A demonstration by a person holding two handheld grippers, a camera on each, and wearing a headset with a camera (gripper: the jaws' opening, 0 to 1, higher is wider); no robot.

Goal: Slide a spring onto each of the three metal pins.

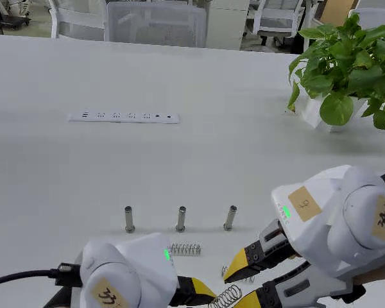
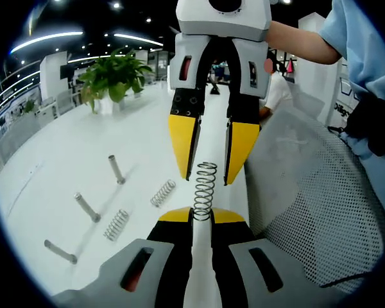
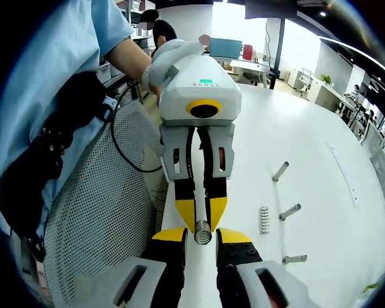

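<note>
metal spring [image 2: 205, 186] in left hand-held gripper [image 2: 202, 217]

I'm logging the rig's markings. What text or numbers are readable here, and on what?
"XENSE": white housing of the left gripper.
"33", seemingly: tan sticker on that gripper.
Two tan handwritten stickers on the right gripper: unclear.
White power strip: markings too small.

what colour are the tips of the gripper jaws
Yellow; clearest in the left gripper view, on the right gripper around the spring.
</note>
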